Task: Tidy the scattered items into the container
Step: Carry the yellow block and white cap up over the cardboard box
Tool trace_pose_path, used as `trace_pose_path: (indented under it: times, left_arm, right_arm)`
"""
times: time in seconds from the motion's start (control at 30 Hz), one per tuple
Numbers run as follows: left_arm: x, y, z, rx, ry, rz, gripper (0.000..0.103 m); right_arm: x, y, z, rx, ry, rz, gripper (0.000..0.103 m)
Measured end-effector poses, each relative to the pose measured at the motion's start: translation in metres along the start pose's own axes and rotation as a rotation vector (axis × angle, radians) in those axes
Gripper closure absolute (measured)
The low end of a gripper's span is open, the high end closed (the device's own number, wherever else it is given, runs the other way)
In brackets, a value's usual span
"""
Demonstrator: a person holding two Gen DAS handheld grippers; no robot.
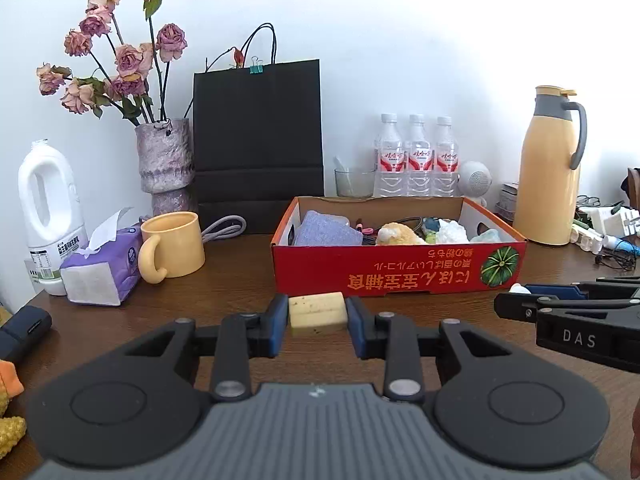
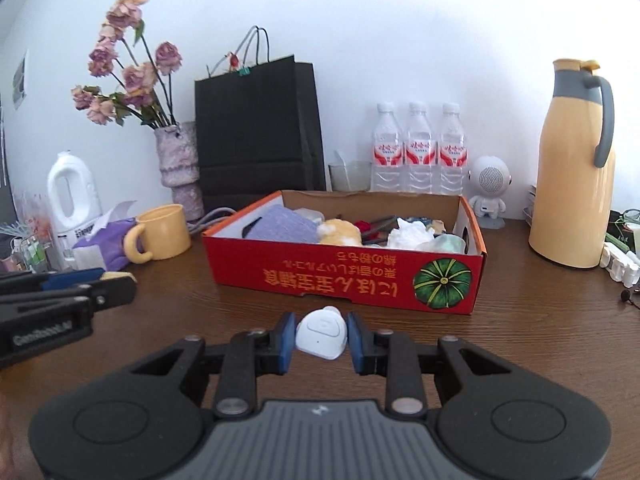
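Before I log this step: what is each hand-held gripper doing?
Left hand-held gripper: shut on the cream block.
Right hand-held gripper: shut on the white device.

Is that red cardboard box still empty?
No, the red cardboard box already holds several things, among them a lavender cloth, a yellow plush toy and crumpled white tissue.

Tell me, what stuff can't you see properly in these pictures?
- Bottom of the red box: both views, hidden by its front wall and the pile inside.
- Orange thing: left wrist view, cut off by the left edge.
- Jug label: right wrist view, too small to read.
- Clutter by the yellow flask: right wrist view, cut off by the right edge.
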State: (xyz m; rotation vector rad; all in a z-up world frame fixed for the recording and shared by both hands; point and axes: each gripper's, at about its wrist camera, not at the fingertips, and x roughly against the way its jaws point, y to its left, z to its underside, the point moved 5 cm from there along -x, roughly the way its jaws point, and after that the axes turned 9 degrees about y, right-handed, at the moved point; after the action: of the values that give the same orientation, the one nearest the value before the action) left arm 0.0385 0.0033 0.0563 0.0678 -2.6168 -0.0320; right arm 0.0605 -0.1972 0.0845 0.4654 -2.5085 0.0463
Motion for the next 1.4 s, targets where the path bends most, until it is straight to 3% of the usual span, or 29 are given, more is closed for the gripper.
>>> trace_pose_path:
  times: [0.27, 0.4, 0.67, 0.8, 0.93, 1.1, 1.17, 1.27, 1.4]
  left_arm:
    - [0.067, -0.012, 0.04, -0.014, -0.087, 0.07, 0.07]
    - [0.095, -0.016, 0.056, -0.007, -0.109, 0.106, 0.07]
    - [0.105, -0.019, 0.049, 0.004, -0.156, 0.104, 0.07]
    - [0.088, -0.018, 0.009, 0.008, -0.178, 0.117, 0.07]
    - [0.06, -0.016, -0.059, 0.012, -0.268, 0.114, 0.07]
    - [0.006, -0.024, -0.156, 0.004, -0.324, 0.104, 0.07]
    - [-0.019, -0.03, -0.184, -0.004, -0.342, 0.063, 0.07]
    - [-0.056, -0.033, -0.207, 0.022, -0.295, 0.05, 0.07]
    - [-0.111, -0.031, -0.228, 0.029, -0.156, 0.067, 0.07]
  right_arm:
    - [0.089, 0.023, 0.041, -0.035, -0.134, 0.093, 0.076]
    - [0.121, 0.032, 0.066, -0.033, -0.162, 0.076, 0.076]
    - [0.135, 0.034, 0.064, -0.027, -0.175, 0.08, 0.076]
    - [0.123, 0.023, 0.03, -0.021, -0.181, 0.084, 0.076]
    - [0.097, 0.001, -0.026, -0.029, -0.195, 0.068, 0.076]
    - [0.053, -0.029, -0.124, -0.048, -0.26, 0.071, 0.076]
    - [0.036, -0.04, -0.164, -0.059, -0.287, 0.08, 0.076]
    - [0.015, -0.051, -0.203, -0.05, -0.28, 0.07, 0.076]
    - [-0.026, -0.077, -0.236, -0.07, -0.155, 0.07, 0.076]
